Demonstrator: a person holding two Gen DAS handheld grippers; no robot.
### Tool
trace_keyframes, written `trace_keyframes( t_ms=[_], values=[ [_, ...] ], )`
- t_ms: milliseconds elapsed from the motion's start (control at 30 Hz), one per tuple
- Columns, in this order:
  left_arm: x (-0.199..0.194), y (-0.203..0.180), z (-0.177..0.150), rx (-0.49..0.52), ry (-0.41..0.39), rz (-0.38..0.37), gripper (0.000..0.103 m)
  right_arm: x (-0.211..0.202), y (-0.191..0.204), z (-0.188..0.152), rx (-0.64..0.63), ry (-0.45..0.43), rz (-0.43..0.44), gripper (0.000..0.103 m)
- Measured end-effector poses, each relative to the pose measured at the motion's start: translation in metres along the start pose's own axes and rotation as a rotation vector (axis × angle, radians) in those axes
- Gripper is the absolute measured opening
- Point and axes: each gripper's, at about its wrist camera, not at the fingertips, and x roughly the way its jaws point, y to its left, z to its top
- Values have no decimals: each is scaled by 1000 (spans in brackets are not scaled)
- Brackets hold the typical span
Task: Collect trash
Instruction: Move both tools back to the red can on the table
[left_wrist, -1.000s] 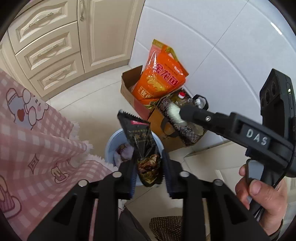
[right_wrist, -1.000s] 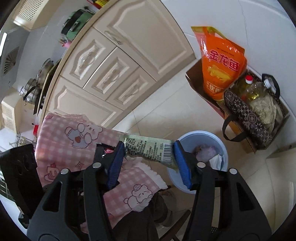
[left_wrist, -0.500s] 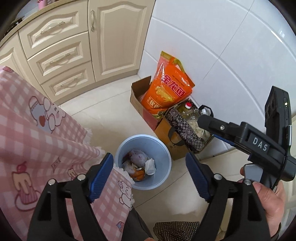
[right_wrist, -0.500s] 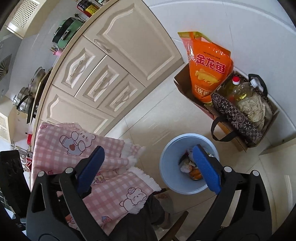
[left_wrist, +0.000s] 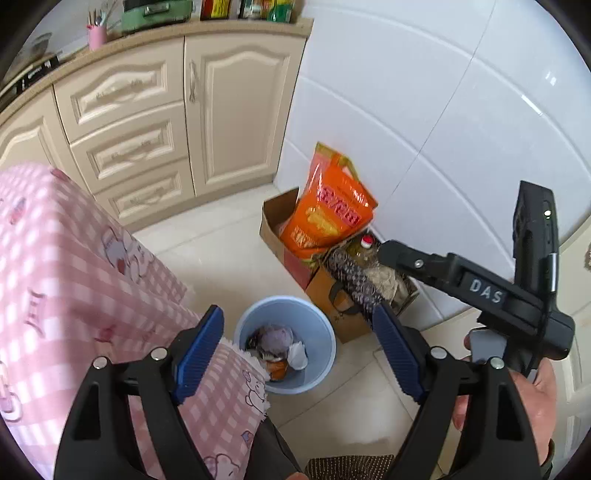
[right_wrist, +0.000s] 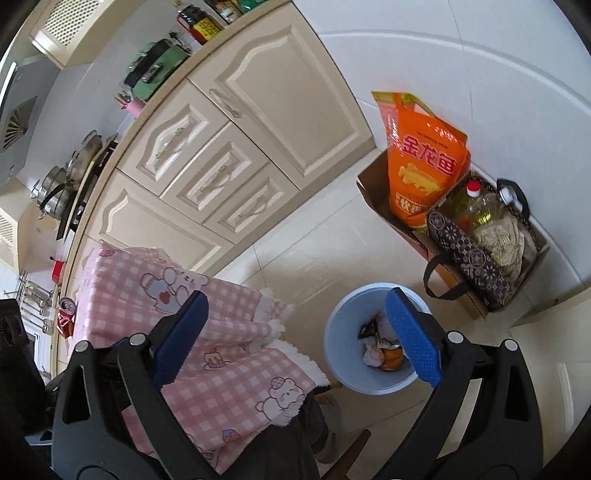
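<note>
A light blue trash bin (left_wrist: 325, 343) stands on the tiled floor beside the table; it also shows in the right wrist view (right_wrist: 340, 332). It holds crumpled wrappers and paper (left_wrist: 280, 347), seen in the right wrist view too (right_wrist: 380, 347). My left gripper (left_wrist: 295, 350) is open and empty, high above the bin. My right gripper (right_wrist: 299, 339) is open and empty, above the bin's edge and the tablecloth. Its body (left_wrist: 480, 291) shows at the right of the left wrist view.
A pink checked tablecloth (left_wrist: 74, 280) hangs over the table at left (right_wrist: 155, 280). A cardboard box with an orange bag (left_wrist: 328, 210), an oil bottle (right_wrist: 480, 210) and a patterned bag (right_wrist: 469, 258) stands against the white wall. Cream cabinets (left_wrist: 147, 122) lie behind.
Both grippers opened and let their wrappers drop into the bin. Both then rose away from the bin, which now looks smaller and lower.
</note>
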Motion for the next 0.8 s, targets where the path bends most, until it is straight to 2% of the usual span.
trace_keyframes(
  t_ms=[333, 800],
  values=[
    [-73, 17, 7, -19, -162, 15, 84, -29, 60, 10, -101, -60, 46, 95],
    [-186, 103, -14, -136, -366, 180, 86, -59, 200, -1, -338, -116, 165, 97]
  ],
)
